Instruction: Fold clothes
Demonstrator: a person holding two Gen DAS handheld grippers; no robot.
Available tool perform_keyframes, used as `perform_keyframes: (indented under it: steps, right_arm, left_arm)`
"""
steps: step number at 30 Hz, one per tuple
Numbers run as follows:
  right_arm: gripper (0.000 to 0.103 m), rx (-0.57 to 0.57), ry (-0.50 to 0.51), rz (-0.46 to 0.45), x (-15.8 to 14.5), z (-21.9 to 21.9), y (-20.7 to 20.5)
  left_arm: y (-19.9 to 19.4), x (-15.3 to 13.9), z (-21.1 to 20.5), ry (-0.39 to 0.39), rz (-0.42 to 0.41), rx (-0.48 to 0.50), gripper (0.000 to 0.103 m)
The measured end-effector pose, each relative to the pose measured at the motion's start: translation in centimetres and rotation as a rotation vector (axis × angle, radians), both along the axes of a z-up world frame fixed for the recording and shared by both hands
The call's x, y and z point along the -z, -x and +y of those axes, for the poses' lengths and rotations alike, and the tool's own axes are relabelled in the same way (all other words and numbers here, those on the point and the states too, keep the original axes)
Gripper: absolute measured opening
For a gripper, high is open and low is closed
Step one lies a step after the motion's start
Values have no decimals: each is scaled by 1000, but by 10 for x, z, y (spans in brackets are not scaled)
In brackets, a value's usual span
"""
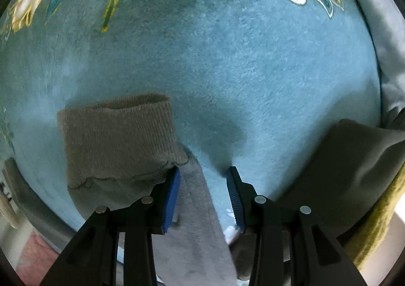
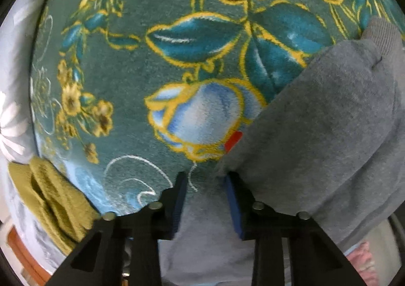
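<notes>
- Your left gripper point(image 1: 203, 172) points steeply down at the blanket point(image 1: 227, 70), its jaws partway apart.
- A strip of grey cloth, part of the garment point(image 1: 192, 222), runs up between the blue pads point(image 1: 172, 200); its edge lies against the left pad, while the right pad stands clear of it over bare blanket. You cannot tell from this view whether the cloth is actually pinched.
- The ribbed cuff point(image 1: 116, 139) lies flat on the blanket just left of the left fingertip, its open end facing away from you.
- Your right gripper point(image 2: 206, 177) also tilts steeply down, jaws narrow, with grey cloth between the pads point(image 2: 233, 207); the fabric point(image 2: 329, 139) bunches against the right pad. Whether both pads press on it is hard to make out, as the left pad is blurred.
- The grey garment spreads to the right of this gripper, over the flower-patterned blanket point(image 2: 152, 63).
- A small red patch point(image 2: 234, 140) peeps out at the garment's edge; what it is cannot be told.
- An olive cloth point(image 2: 50, 197) sits at the blanket's lower left edge, partly cut off by the lens rim.
- The fisheye bends everything near the borders, so the pale bedding there stays unclear.
</notes>
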State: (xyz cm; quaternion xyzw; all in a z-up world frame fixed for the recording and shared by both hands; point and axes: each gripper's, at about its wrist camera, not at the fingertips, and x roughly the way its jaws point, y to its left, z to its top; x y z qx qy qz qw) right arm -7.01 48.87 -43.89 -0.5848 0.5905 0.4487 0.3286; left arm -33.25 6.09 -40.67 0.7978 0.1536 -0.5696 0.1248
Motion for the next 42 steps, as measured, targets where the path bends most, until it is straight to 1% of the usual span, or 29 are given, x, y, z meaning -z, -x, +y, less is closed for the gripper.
perform_keyframes:
  steps: [2,3,4,5,7,9,11,14,18,20,21,23,24,26,28,29,30,31,32,35,36,38,41,42]
  right_arm:
    - [10,9,3,-2,1,-1,-7]
    - [9,19,8,7,2,-1,-12]
    - [8,10,7,12,2,-1,-15]
    - [8,-3,6,17,1,-2,-17]
    - [8,-29,-4,31,-3,-6,-21]
    - [8,-26,-15,58,-13,-11,-29]
    - [8,-13,-35,124,-28,-15,-40]
    - [8,-11,-66,224,-59,-24,-64]
    - [8,-12,-92,318,-101,-35,-101]
    - [8,-24,-106,360,-122,-43,-124]
    - [7,-34,-111,367,-128,-46,-135]
    - [0,-51,-119,376,-138,-51,-156]
    - [0,-52,-119,369,-139,-55,-168]
    - [0,-50,-113,340,-133,-63,-192]
    - [0,-46,-103,297,-122,-68,-212]
    - [0,-45,-97,276,-117,-70,-222]
    - [0,-38,-84,269,-111,-73,-227]
    - [0,-30,-70,266,-105,-77,-230]
    - [0,-40,-60,278,-101,-82,-229]
    - [1,-94,-47,333,-99,-91,-216]
    - [5,-113,-44,355,-100,-94,-208]
    - [5,-156,-37,395,-102,-99,-186]
    - [5,-224,-38,421,-104,-106,-153]
    - [11,-245,-38,427,-103,-108,-140]
  left_arm:
    - [0,0,2,24,-6,36,22]
    - [1,0,2,38,-12,57,18]
    - [1,-1,1,44,-13,72,11]
    - [0,-2,-1,43,-9,82,7]
    - [-2,-7,-5,28,5,93,6]
    - [-8,-18,-13,-1,31,104,6]
    - [-13,-31,-22,-43,61,96,6]
    - [-23,-62,-42,-132,115,97,6]
    - [-42,-113,-82,-250,194,112,6]
    - [-58,-139,-105,-304,234,121,6]
    - [-70,-150,-116,-326,253,127,6]
    - [-97,-166,-137,-350,286,139,6]
    - [-109,-170,-151,-348,294,144,6]
    - [-131,-162,-172,-319,280,151,6]
    - [-148,-134,-191,-262,237,140,6]
    - [-159,-122,-202,-237,204,122,6]
    - [-170,-111,-213,-217,178,82,6]
    - [-180,-103,-223,-206,161,31,6]
    - [-190,-99,-231,-201,152,0,6]
    - [-203,-94,-239,-203,164,-35,6]
    - [-205,-94,-238,-201,171,-26,6]
    - [-206,-100,-234,-195,185,-2,6]
    - [-209,-109,-230,-188,205,17,6]
    - [-210,-111,-230,-186,210,17,6]
